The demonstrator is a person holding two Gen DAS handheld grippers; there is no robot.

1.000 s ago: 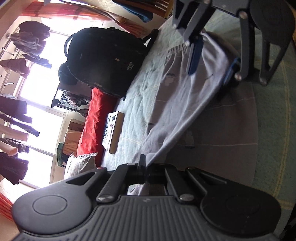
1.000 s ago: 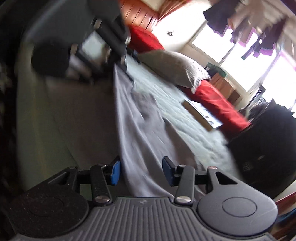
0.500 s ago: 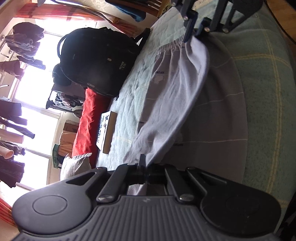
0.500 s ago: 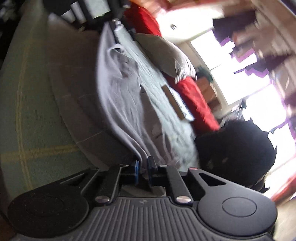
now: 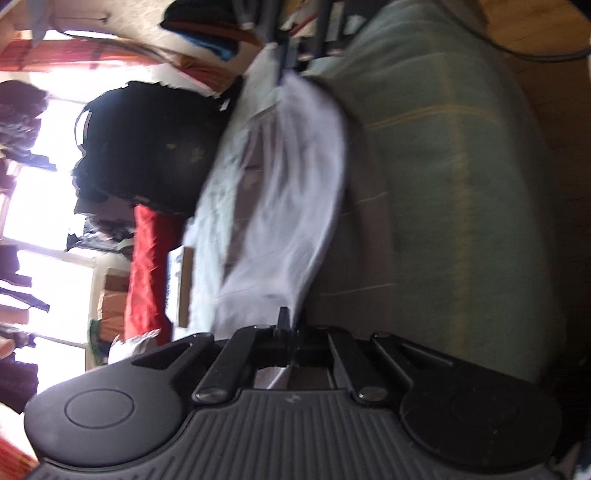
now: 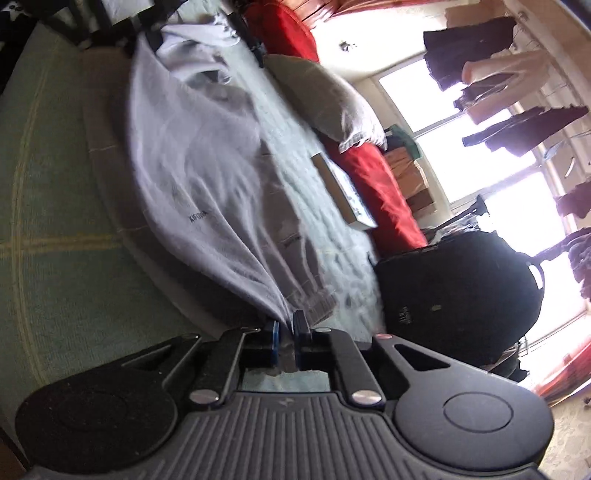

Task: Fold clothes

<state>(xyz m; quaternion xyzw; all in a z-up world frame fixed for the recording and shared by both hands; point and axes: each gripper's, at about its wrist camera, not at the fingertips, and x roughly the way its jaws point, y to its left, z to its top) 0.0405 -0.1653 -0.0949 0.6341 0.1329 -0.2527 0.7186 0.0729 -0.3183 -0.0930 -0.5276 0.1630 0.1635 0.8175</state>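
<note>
Mounted low behind each gripper, facing one another along the grey garment (image 5: 291,192) – shared, with the bed (image 6: 48,206).

Right wrist view. The right tool (image 6: 285,332), its blue-padded jaws nearly closed, pinches a gathered end of a pale grey garment (image 6: 207,177). The garment stretches away across the bed (image 6: 55,221), sagging between this tool and the left tool (image 6: 147,35), which grips its far end near the bed's far edge. Small dark lettering shows on the cloth. Along the bed's window-side edge lie a grey pillow (image 6: 325,103), a flat box (image 6: 343,192), a red cushion (image 6: 388,192) and a black backpack (image 6: 454,291).
</note>
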